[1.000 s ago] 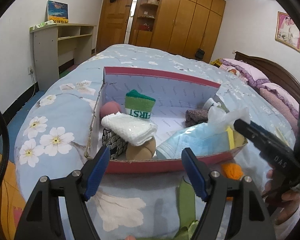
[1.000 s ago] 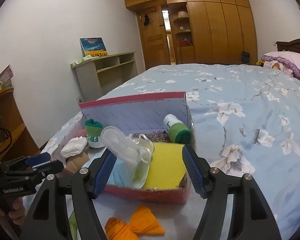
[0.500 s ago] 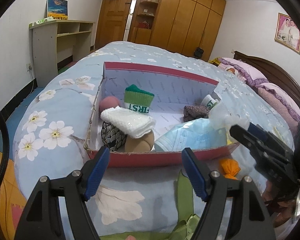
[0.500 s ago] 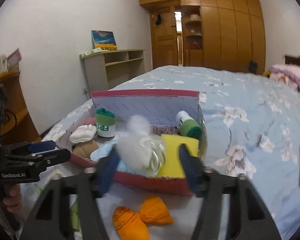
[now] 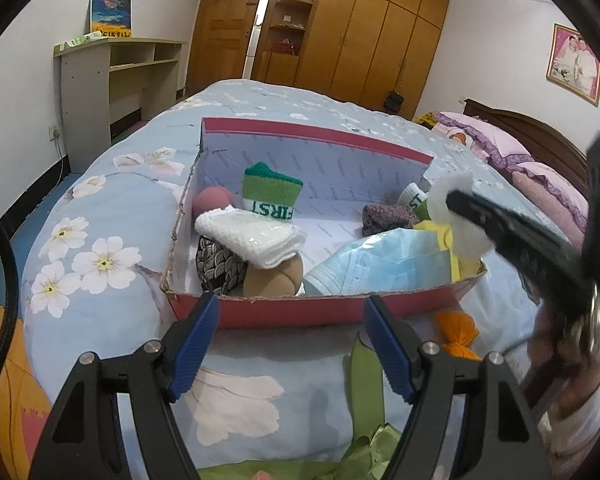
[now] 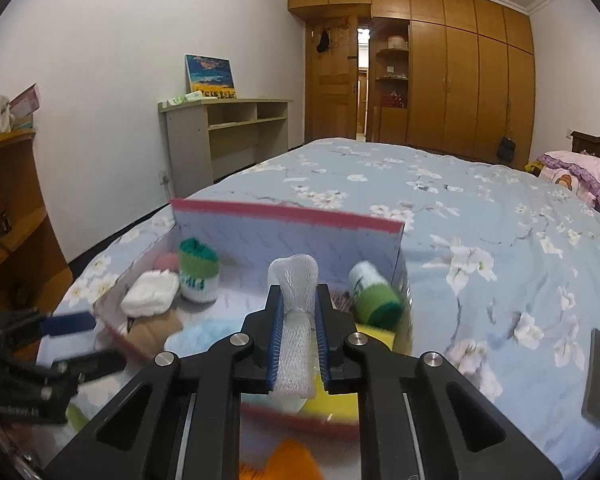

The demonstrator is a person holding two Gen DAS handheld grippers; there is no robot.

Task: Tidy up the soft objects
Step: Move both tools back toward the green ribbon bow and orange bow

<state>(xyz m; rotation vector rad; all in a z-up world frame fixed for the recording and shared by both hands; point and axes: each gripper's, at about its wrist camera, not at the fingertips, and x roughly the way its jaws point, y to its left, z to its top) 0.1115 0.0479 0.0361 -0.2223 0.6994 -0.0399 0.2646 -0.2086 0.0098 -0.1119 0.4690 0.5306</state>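
Right gripper [image 6: 299, 334] was closing, pads pinching white foam net sleeve [image 6: 296, 300] mid-length above red box [image 5: 332, 312]; likely light, squashy, springy.

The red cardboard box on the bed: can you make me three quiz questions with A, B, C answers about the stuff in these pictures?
1. Where does the orange cloth bundle lie?
A. inside the red cardboard box
B. on the bedspread in front of the box
C. on the shelf

2. What colour are the gripper pads?
A. blue
B. yellow
C. pink

3. What is the right gripper doing?
A. hanging wide open
B. closing on a white foam net sleeve
C. holding a sock

Answers: 1 B, it sits outside the front wall. 2 A, both grippers' pads show blue. 3 B, the net stands between the jaws.
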